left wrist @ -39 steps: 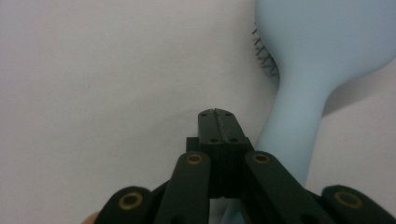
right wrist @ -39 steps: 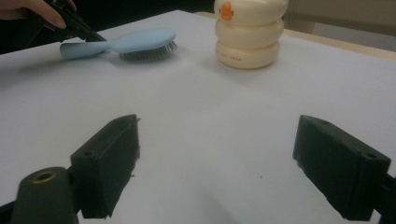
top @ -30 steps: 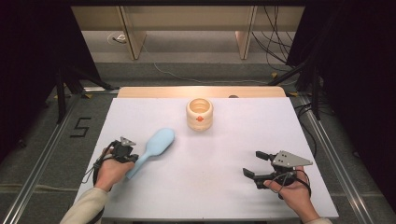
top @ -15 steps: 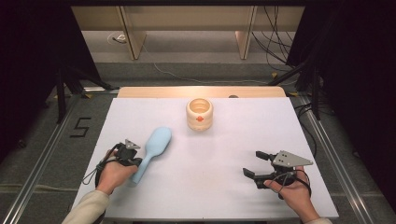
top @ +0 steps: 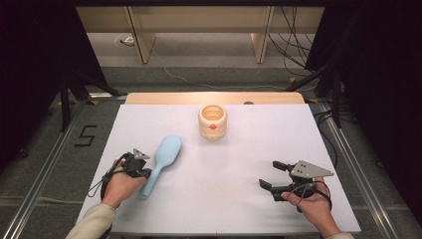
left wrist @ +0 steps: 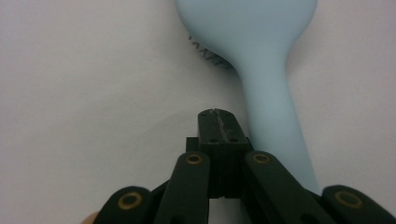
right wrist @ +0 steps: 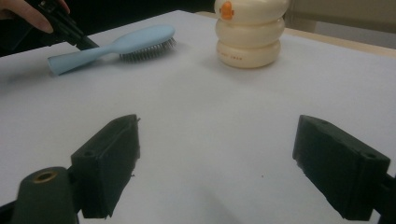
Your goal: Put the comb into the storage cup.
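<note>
While both grippers rest low over the white table [top: 239, 209], we see a light-blue hairbrush [top: 161, 162] lying at the lower left of the high view.

We find the left gripper [top: 144, 174] with its jaws pressed together on nothing, their tips just beside the brush handle; in the left gripper view the closed jaws [left wrist: 218, 128] sit left of the handle [left wrist: 275, 121], and we cannot tell whether they touch it. We see the right gripper [top: 271, 175] at the lower right, its jaws spread wide and empty above bare table. A cream ribbed container [top: 213, 121] stands upright at upper centre, well apart from the brush, bristles facing down.
</note>
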`<state>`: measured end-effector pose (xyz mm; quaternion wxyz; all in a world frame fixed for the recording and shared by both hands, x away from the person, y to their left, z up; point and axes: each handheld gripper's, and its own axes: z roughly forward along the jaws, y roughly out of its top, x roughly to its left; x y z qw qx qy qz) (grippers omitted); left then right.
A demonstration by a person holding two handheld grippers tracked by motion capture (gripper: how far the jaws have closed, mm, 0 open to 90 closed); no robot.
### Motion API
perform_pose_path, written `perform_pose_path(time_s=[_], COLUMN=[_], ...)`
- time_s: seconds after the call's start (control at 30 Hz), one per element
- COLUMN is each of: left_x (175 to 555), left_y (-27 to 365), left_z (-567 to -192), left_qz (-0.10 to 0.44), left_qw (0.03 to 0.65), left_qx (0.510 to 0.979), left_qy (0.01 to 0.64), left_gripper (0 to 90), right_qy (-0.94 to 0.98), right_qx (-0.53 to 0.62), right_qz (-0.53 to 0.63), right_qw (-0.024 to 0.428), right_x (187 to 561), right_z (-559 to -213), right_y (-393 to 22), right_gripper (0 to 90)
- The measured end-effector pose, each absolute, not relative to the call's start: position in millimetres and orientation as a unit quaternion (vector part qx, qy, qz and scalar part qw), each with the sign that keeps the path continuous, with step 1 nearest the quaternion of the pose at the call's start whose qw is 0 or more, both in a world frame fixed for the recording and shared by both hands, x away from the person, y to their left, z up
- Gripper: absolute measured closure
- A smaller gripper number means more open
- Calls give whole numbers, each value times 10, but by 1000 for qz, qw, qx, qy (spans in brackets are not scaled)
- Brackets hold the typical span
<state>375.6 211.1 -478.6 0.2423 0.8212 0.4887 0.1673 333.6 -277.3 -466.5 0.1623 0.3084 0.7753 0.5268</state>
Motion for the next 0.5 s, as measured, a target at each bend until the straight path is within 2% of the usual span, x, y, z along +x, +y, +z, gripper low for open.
perform_pose_path(time_s=[0.23,0.5], left_x=[3772,3798], left_y=[2180,2033], left_z=[-4636,-4513], left_qz=[204,198], left_qw=[248,262], left_qx=[812,798], left_qy=[488,505], left_gripper=[775,400], right_qy=[775,776], right_qx=[308,310], right_qz=[526,525], right_qw=[163,164], right_x=[3340,3343], right_z=[-4668,-4672], right_y=[-2771,-2771], right_gripper=[159,160])
